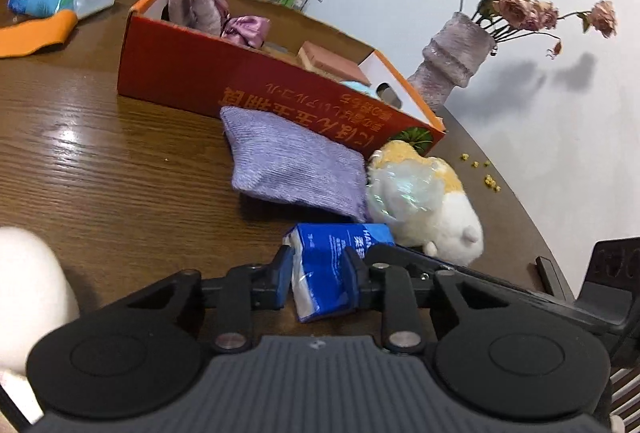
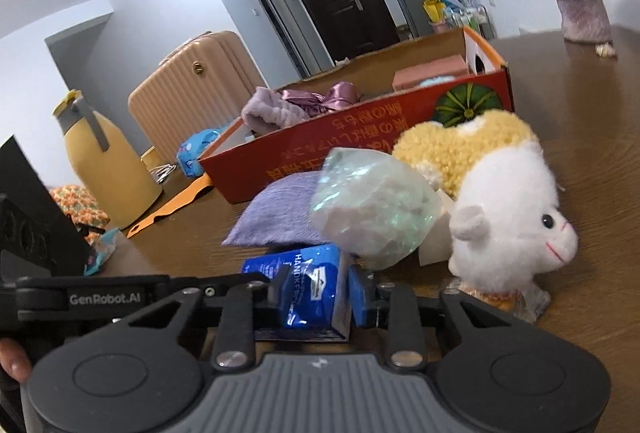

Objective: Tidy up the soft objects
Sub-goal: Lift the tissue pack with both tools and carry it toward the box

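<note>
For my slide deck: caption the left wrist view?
Left gripper shut on blue tissue pack beside purple cloth, plush toy.

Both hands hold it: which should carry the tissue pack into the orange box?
Left, probably. The left hand-held gripper and right hand-held gripper both clamp the tissue pack, but only a flat purple sock lies between left and orange box; right faces the bulky bag and plush toy.

Blurred white shape (image 1: 28, 297) cut off at left edge

Each tool (image 1: 318, 275) (image 2: 320, 297) is black with blue pads, silver pivot screws and a ribbed grey body.
</note>
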